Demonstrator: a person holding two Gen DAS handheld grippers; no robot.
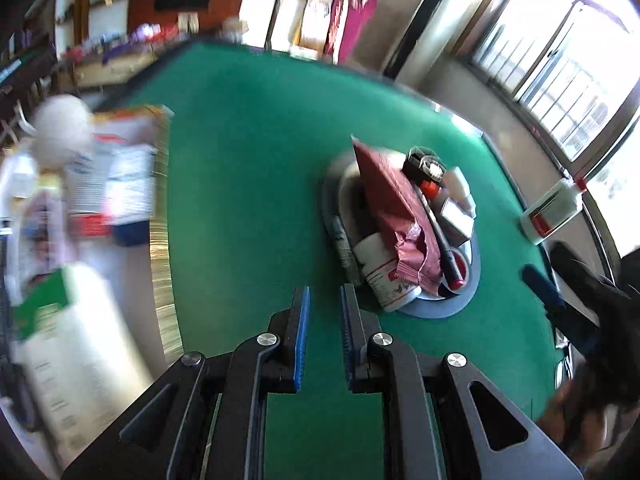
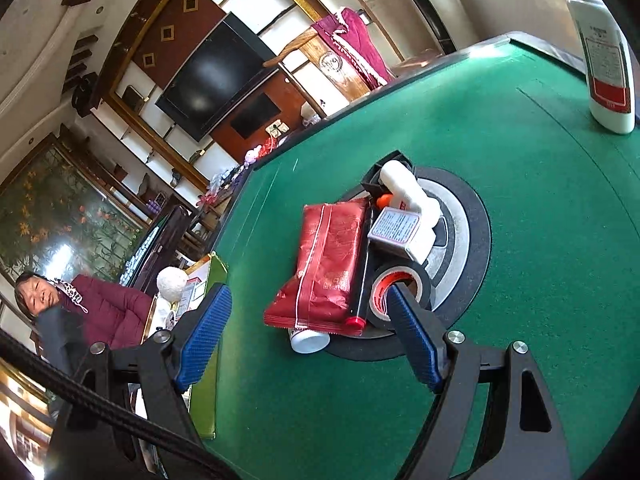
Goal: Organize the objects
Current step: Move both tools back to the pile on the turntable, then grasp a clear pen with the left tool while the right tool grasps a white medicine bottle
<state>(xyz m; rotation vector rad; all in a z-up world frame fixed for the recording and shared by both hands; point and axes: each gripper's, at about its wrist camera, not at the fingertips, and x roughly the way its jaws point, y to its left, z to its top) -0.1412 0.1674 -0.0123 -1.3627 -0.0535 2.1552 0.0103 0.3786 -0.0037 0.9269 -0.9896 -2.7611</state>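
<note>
A heap of objects sits on a round grey disc (image 1: 440, 308) (image 2: 476, 240) in the middle of the green felt table. On top lies a red packet (image 1: 384, 184) (image 2: 332, 264), with a black marker (image 1: 450, 260) (image 2: 362, 280), a tape roll (image 2: 418, 276), a small white box (image 2: 394, 226) and a lying white bottle (image 1: 380, 276) (image 2: 308, 340) around it. My left gripper (image 1: 325, 320) is shut and empty, over bare felt just left of the heap. My right gripper (image 2: 308, 296) stands wide open before the heap; its fingers bracket the packet's near end in the picture and hold nothing.
A tall white bottle with a red label (image 1: 554, 210) (image 2: 604, 68) stands near the table's far right edge. Off the left edge is a box of papers (image 1: 120, 176) with a white ball (image 1: 60, 128) (image 2: 172, 278). A person in a maroon jacket (image 2: 104, 308) sits beyond it.
</note>
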